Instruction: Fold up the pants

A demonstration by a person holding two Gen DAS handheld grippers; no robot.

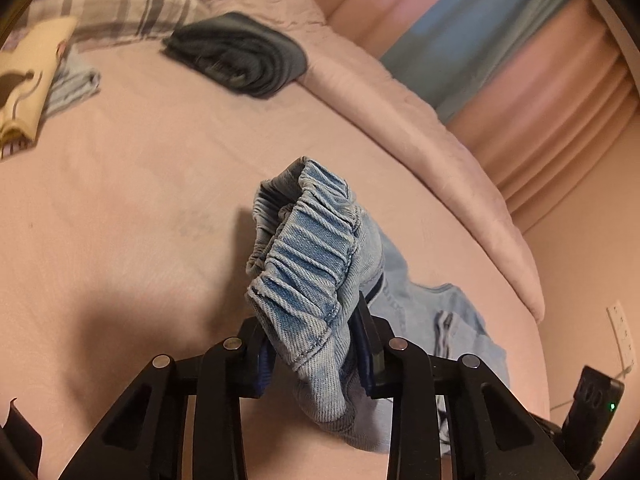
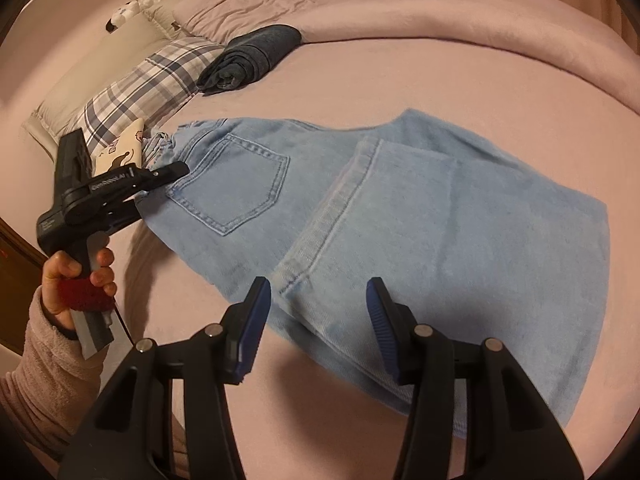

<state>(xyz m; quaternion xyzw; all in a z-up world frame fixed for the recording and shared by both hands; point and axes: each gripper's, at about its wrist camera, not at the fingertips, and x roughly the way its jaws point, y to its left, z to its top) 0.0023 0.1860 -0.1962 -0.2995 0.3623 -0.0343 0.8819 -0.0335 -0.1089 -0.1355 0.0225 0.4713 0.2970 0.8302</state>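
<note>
Folding part done, by the look of it: pants (image 2: 360, 216) lie on the pink bed sheet (image 2: 440, 76), legs doubled over, further folds left. Left gripper (image 1: 316, 360): jaws clamped on the elastic waistband (image 1: 308, 240), lifted off the sheet. Right gripper (image 2: 318, 328): jaws wide, holding nothing, above the hem. Plaid pillow (image 2: 140, 88), folded dark garment (image 2: 248, 60), pink duvet (image 2: 440, 12), curtains (image 1: 500, 60) beyond.

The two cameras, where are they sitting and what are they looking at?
Left wrist: sits on the left gripper, facing across the bed; its fingers clamp the jeans waistband.
Right wrist: sits on the open right gripper, above the jeans' leg; shows the person's left hand.
Both show: jeans, dark folded garment, plaid pillow.
</note>
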